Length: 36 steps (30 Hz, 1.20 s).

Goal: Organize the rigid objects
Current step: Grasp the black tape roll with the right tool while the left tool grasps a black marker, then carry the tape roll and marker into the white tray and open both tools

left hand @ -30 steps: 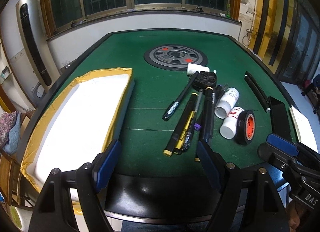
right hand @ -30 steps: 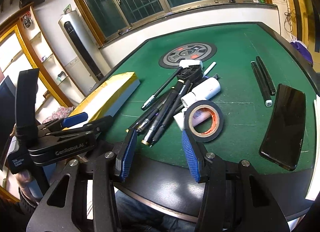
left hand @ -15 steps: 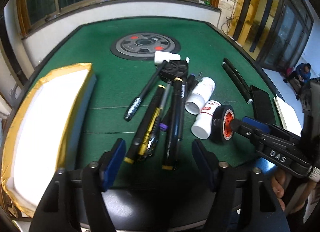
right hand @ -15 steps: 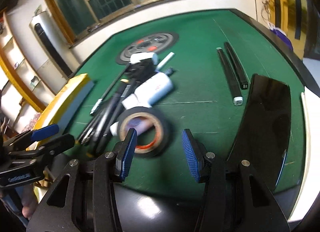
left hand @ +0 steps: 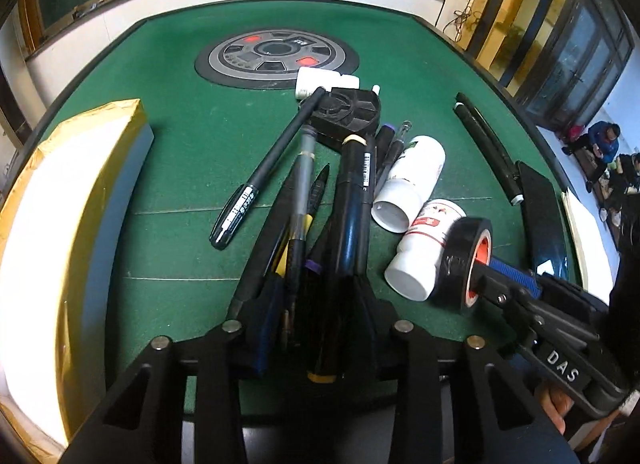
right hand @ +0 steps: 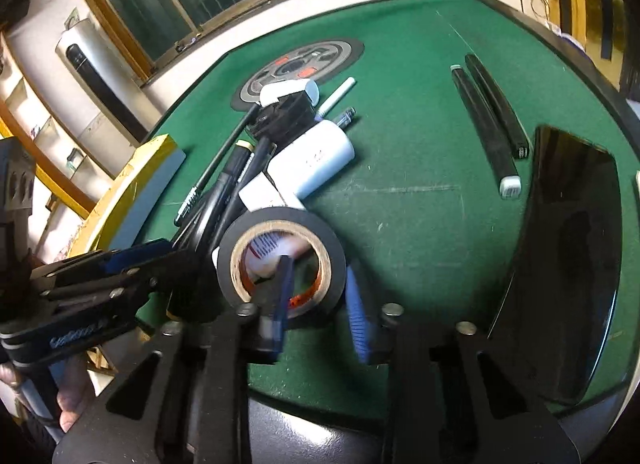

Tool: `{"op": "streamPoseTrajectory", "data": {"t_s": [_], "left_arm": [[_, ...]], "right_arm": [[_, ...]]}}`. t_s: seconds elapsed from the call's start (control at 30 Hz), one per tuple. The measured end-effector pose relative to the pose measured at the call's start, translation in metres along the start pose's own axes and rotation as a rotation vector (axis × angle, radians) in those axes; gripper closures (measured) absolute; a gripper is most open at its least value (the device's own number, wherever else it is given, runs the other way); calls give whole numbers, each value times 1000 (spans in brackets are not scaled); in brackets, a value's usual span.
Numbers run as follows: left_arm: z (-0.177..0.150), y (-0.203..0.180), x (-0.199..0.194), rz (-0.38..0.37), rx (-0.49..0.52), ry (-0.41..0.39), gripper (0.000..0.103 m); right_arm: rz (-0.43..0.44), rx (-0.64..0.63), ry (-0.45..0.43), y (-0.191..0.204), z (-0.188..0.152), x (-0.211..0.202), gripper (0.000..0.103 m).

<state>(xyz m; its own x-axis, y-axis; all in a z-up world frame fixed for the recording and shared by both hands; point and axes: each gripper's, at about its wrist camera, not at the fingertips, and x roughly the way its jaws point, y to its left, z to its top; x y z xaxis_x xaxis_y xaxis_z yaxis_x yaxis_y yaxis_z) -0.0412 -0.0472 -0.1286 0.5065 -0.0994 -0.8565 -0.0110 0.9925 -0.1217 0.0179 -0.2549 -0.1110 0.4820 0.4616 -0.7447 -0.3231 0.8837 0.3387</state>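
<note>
1. Since a second ago I have brought both grippers down and in toward the pile on the green felt counter (left hand: 180,144); then they hung wide apart over the near edge, now each has something between its jaws.
2. Far left, the yellow-taped white foam block (left hand: 60,224) lies flat on the counter, well apart from the pile.
3. The left gripper (left hand: 316,304) straddles the near ends of the bundle of black and yellow pens and markers (left hand: 320,224). Its jaws are closing with the bundle between them; I cannot tell whether the pads press yet.
4. The pens are stiff, light and smooth. I judge they will fan out or slip past one another, so the hold should sit square across the barrels near the ends.
5. Just right of the bundle lie two white plastic bottles (left hand: 416,188), on their sides and touching; round and light, they may roll if nudged.
6. The black electrical tape roll (right hand: 280,260) stands on edge against the nearer bottle. The right gripper (right hand: 320,304) has one finger inside the core and one outside, jaws closing across the wall.
7. The roll is rigid and grippy; pinching through its wall looks sound.
8. Far right, two black markers (right hand: 488,120) and a dark glossy phone-like slab (right hand: 568,256) lie untouched.
</note>
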Motion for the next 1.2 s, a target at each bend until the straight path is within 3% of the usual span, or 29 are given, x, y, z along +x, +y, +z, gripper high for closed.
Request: {"op": "streamPoseTrajectory", "data": {"t_s": [0.13,0.2,0.23,0.53,0.9,1.07,1.2], "left_arm": [[-1,0,-1,-23,-2,-2,76],[-3,1,-3,-19,-5,-1,87],[-2,3,-4,-30,-6,0,88],[-18,21,-21,-74,-53,-6,88],[-25,35,-55,-116,-111,-106,88],[-24,48,-81,-142,-144,-157,88],[-30,74,-109,-101,-210,-224,88]], "right_arm": [[24,17,0,-1,-4,-3,88],[23,16,-4,1,-5,-4,89],[22,14,-7,2,-5,-5,89],[21,25,-8,3,-3,-4,90],[56,109,-31,-7,3,-10,90],[102,72,-49,18,6,-22,90],[180,10,-42,58,7,-22,90]]}}
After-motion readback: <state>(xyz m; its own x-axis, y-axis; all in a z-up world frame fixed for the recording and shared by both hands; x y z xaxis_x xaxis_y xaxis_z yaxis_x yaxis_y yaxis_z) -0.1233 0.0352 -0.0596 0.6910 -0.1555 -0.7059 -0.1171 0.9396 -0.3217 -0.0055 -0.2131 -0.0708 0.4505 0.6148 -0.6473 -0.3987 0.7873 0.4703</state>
